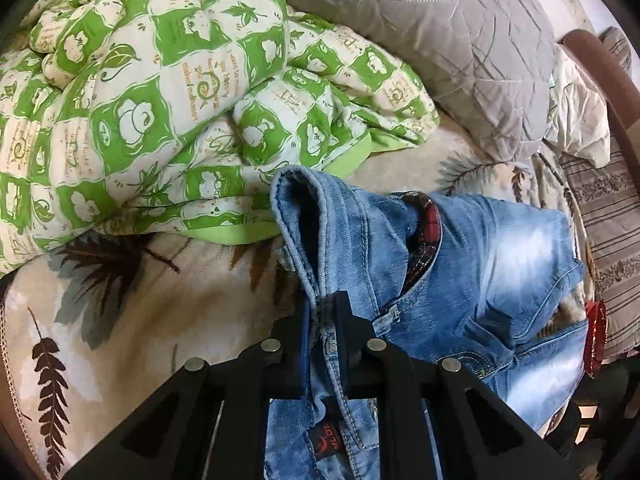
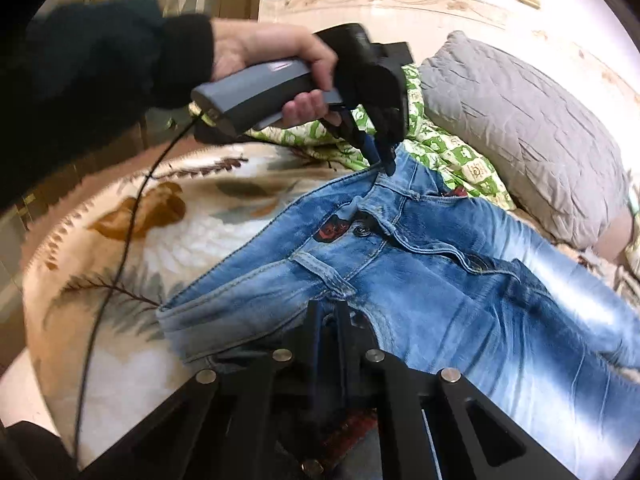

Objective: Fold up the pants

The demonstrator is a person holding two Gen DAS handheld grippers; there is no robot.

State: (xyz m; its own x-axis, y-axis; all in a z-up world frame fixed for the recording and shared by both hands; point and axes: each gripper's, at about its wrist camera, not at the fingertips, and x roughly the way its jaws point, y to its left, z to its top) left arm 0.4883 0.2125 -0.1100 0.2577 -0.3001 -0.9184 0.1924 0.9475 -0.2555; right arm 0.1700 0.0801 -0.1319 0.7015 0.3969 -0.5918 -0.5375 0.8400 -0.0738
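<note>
The jeans [image 2: 440, 280] are spread on the bed [image 2: 120, 248]. Their waistband is pinched by the closed left tool [image 1: 322, 312]. The right tool [image 2: 328, 316] is clamped on it too.

Pants [image 2: 440, 280] on blanket [image 2: 120, 240]; quilt [image 1: 160, 100], pillow [image 1: 440, 40] behind.

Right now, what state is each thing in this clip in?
jeans: unfolded, waist lifted off the blanket, fly open
left gripper: shut on the waistband
right gripper: shut on the waistband
green quilt: crumpled in a heap
grey pillow: creased, lying beside the quilt
</note>
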